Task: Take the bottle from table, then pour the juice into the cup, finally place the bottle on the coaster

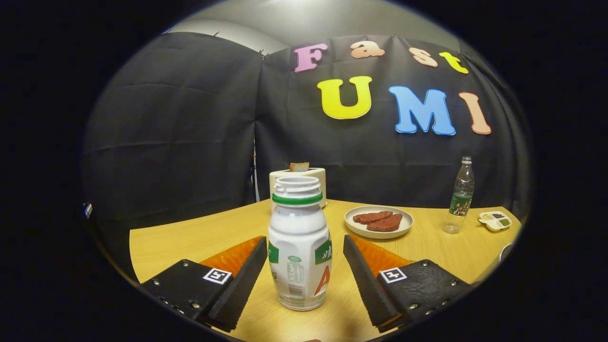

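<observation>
With your tool (300, 273) spread wide, the white plastic juice bottle with a green neck ring (299, 247) stands upright between its two fingers (240, 285), clear gaps on both sides, neither finger touching it. Bottle has no cap on, mouth open, printed label facing you, base resting on the light wooden worktop (190, 237).

Just beyond the right finger sits a round pale plate (378, 230) holding two flat reddish-brown meat patties (379, 221), near the bottle but apart from it. Directly behind the bottle, partly hidden by its neck, is a cream-coloured toaster (319, 183) with a slice of browned toast (299, 166) sticking out of the top.

Further right, well apart from the plate, a clear plastic water bottle with a green label (460, 195) stands upright, capped; its liquid level is hard to judge. Beside it, toward the worktop's far right edge, lies a small white divided sauce dish (495, 220) with darker fillings in its compartments. Black cloth wall (190, 133) backs the worktop.
</observation>
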Demonstrator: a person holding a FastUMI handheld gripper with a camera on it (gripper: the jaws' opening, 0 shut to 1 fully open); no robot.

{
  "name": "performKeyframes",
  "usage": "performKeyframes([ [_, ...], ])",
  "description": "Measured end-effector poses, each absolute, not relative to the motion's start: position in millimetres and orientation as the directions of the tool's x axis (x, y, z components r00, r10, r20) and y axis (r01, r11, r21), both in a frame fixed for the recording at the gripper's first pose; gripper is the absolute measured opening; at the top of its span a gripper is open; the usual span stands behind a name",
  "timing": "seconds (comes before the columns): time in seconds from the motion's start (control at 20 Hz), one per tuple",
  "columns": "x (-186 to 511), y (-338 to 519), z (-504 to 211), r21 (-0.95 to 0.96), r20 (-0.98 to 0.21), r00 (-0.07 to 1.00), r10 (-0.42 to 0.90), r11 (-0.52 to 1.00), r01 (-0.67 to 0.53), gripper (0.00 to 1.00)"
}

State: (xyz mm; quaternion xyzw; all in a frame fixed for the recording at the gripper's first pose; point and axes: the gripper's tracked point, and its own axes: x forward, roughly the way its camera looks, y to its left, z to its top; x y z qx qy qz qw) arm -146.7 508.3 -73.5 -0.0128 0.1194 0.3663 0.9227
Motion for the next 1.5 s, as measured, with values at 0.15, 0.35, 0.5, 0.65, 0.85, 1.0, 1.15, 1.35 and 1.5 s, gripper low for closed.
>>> performKeyframes([
  [0.15,-144,513,-90,0.068,-0.262,0.705,0.659,0.741,-0.668,0.87],
  [0.35,-140,512,-87,0.081,-0.240,0.726,0.645,0.758,-0.647,0.71],
  [0.5,-139,504,-87,0.142,-0.226,0.742,0.632,0.775,-0.616,0.69],
  [0.65,-138,493,-79,0.260,-0.183,0.752,0.633,0.769,-0.584,0.68],
  [0.85,-139,478,-58,0.438,-0.092,0.768,0.634,0.719,-0.541,0.68],
  [1.0,-137,465,-45,0.525,-0.040,0.782,0.622,0.679,-0.513,0.68],
  [1.15,-134,451,-34,0.598,0.004,0.800,0.600,0.640,-0.482,0.68],
  [1.35,-130,432,-18,0.688,0.067,0.826,0.560,0.573,-0.445,0.68],
  [1.5,-127,419,-15,0.740,0.093,0.841,0.533,0.529,-0.416,0.68],
])
